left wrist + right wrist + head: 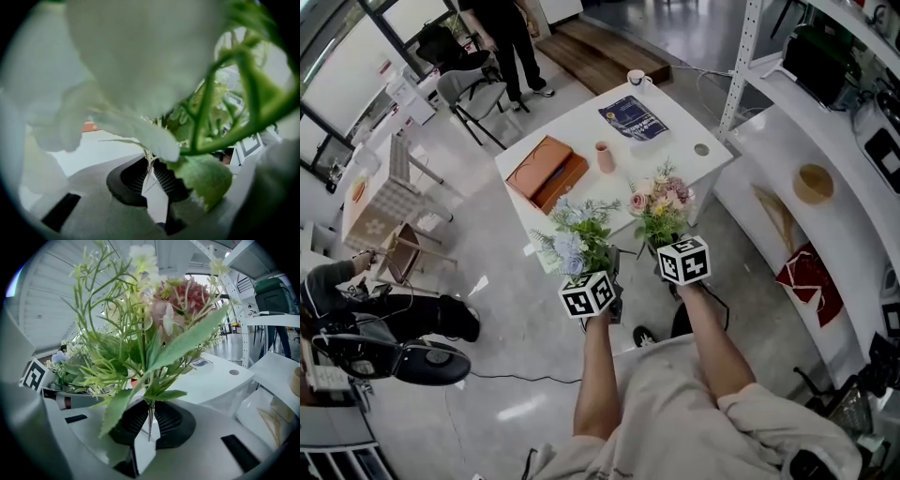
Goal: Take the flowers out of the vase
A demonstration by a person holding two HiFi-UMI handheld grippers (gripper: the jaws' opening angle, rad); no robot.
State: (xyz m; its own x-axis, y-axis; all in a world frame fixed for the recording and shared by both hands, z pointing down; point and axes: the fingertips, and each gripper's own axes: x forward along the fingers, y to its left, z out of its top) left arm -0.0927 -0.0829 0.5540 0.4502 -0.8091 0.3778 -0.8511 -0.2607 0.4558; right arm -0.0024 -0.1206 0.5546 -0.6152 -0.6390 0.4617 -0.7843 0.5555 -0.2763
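Both bunches are off the table, in front of its near edge. My left gripper (pixel 593 272) is shut on the thin stems of a blue and white bunch (pixel 574 236). In the left gripper view the stems (pixel 149 169) sit pinched between the black pads, and blurred white petals (pixel 131 61) fill the top. My right gripper (pixel 664 246) is shut on the stem of a pink and cream bunch (pixel 661 202); its view shows the stem (pixel 150 420) between the pads under pink blooms (pixel 180 298). A small pink vase (pixel 605 157) stands upright on the white table (pixel 675 150).
A brown box (pixel 546 172), a blue booklet (pixel 635 118) and a cup (pixel 636 78) lie on the table. A curved white counter (pixel 787 187) runs along the right, behind a metal post (pixel 741 66). A chair (pixel 473 94) and a standing person (pixel 511 42) are beyond; another person (pixel 356 300) sits left.
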